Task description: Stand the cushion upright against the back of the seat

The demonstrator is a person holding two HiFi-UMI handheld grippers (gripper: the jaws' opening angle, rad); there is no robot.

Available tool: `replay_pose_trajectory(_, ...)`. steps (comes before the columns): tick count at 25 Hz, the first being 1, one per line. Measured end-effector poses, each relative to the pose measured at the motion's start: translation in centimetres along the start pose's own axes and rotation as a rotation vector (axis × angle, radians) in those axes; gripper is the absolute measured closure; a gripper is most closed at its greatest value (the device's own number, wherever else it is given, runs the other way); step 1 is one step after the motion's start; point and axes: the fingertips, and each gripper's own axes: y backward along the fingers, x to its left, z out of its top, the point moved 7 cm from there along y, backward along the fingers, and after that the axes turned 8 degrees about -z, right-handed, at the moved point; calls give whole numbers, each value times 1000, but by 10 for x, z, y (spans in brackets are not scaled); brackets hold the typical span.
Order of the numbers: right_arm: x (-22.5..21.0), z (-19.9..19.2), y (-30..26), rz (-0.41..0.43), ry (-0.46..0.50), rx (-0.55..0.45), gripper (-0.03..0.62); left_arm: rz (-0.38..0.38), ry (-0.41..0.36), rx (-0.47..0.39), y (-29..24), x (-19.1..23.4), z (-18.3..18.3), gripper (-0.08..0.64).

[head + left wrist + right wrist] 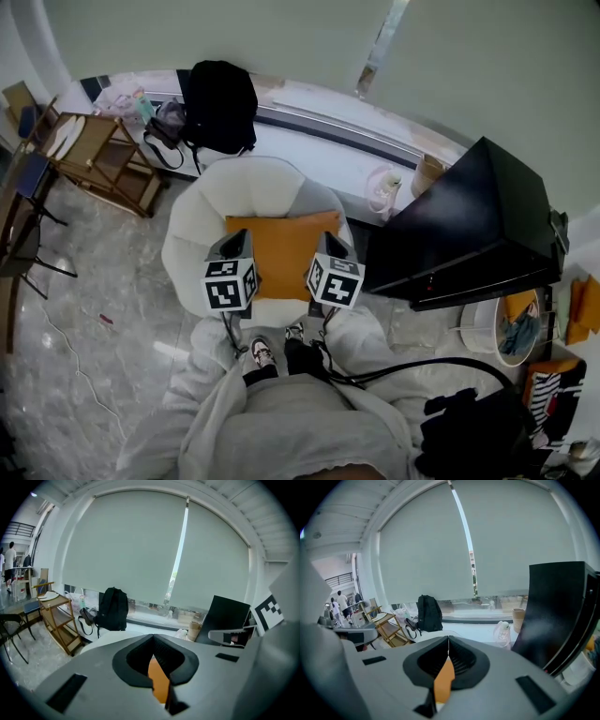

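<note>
An orange square cushion (281, 248) lies over the seat of a white rounded armchair (251, 180), its far edge toward the backrest. My left gripper (233, 241) is shut on the cushion's near left corner, and my right gripper (331, 244) is shut on its near right corner. In the left gripper view, orange cushion (159, 682) fabric shows pinched between the shut jaws of the left gripper (153, 641). The right gripper view shows the same: a wedge of the cushion (444, 682) sits inside the shut right gripper (448, 642). How far the cushion tilts I cannot tell.
A black backpack (221, 103) sits on the window ledge behind the armchair. A wooden shelf trolley (101, 155) stands at the left, a large black panel (473, 225) close at the right. A white bottle (383, 189) and a paper cup (427, 173) stand on the ledge.
</note>
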Motion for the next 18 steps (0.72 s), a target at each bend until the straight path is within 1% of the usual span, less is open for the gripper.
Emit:
replay_pose_trajectory(3, -12, -3, -6, -17, -9, 13, 529, -21, 3, 18, -18, -8, -1, 554)
replay_pose_trajectory(7, -36, -14, -17, -62, -37, 51, 529, -61, -4, 71, -45, -19, -11, 554)
replay_pose_trajectory(11, -62, -29, -27, -111, -79, 92, 529, -107, -49, 143, -75, -27, -20, 554)
replay_pose_trajectory(14, -80, -45, -37, -144, -100, 123, 529, -129, -81, 192, -100, -30, -29, 554)
replay_pose_trajectory(18, -103, -75, -55, -179, -141, 185, 529, -165, -76, 252, -142, -35, -49, 554)
